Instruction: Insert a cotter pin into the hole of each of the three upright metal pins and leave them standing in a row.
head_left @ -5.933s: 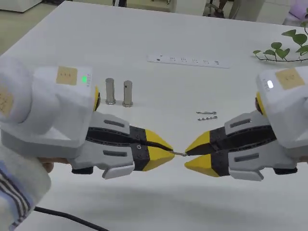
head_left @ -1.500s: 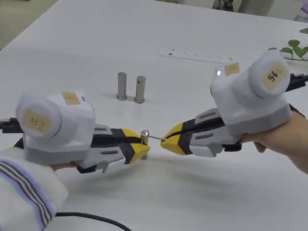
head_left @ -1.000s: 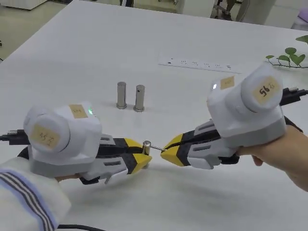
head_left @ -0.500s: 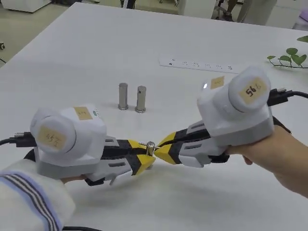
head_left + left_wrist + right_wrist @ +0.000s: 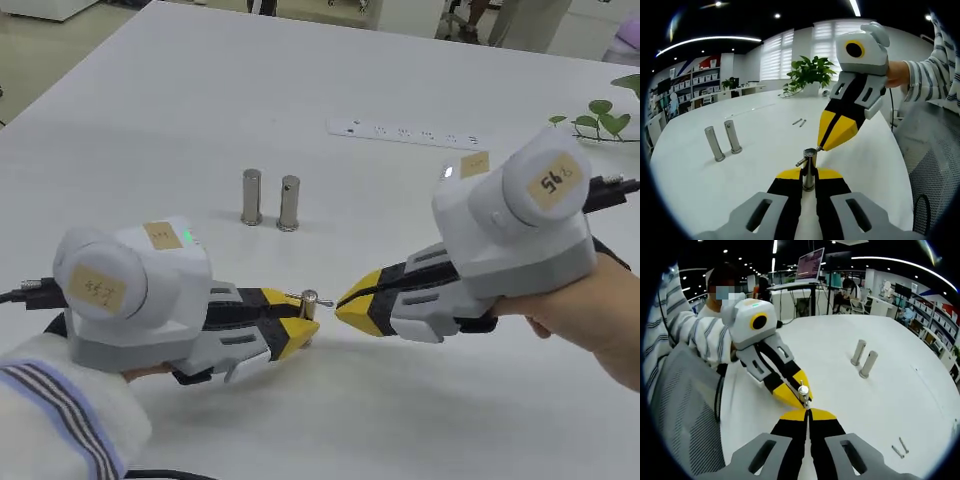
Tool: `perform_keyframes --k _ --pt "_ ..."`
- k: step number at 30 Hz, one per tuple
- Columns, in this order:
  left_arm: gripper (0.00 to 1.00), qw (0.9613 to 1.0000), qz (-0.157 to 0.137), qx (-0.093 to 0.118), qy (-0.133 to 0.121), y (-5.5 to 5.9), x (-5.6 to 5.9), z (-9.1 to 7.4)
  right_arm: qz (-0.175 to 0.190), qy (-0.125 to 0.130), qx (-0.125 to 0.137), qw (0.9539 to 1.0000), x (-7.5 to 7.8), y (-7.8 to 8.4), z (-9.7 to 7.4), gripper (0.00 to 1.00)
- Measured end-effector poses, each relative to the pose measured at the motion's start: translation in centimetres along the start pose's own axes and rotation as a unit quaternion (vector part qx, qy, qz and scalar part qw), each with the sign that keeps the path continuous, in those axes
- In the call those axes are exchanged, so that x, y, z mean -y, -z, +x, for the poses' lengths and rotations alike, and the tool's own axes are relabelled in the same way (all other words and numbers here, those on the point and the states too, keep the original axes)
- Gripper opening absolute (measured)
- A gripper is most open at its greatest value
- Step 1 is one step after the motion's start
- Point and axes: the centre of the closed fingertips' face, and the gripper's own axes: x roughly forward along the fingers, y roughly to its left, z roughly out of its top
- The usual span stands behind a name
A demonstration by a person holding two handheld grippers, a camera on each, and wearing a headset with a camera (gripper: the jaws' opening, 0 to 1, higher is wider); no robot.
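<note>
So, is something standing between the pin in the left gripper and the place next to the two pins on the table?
Nothing visible does. The table between the held metal pin and the two standing pins is bare. The right gripper sits at the held pin's other side, off that path.

The left gripper (image 5: pixel 809 176) had its yellow-tipped jaws clamped on an upright metal pin (image 5: pixel 809 159), with a cotter pin (image 5: pixel 800 162) poking out of the side near the top. The right gripper (image 5: pixel 823 145) reached in from the upper right, its tips together just beside the pin's top. Two more metal pins (image 5: pixel 723 140) stood close together on the white table (image 5: pixel 765 145), and two spare cotter pins (image 5: pixel 799 121) lay farther off.
</note>
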Motion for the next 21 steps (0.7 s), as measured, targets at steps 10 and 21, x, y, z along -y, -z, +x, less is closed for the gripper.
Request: perform_keyframes --k 10,21 --pt "0.07 1.0 -0.001 0.001 -0.001 -0.02 0.01 0.07 0.005 -0.003 0.009 0.9999 -0.27 -0.7 0.52 0.03" --pt "0.07 1.0 0.006 -0.001 -0.004 0.03 -0.01 0.19 0.0 0.003 0.009 1.0 -0.32 -0.52 0.37 0.06"
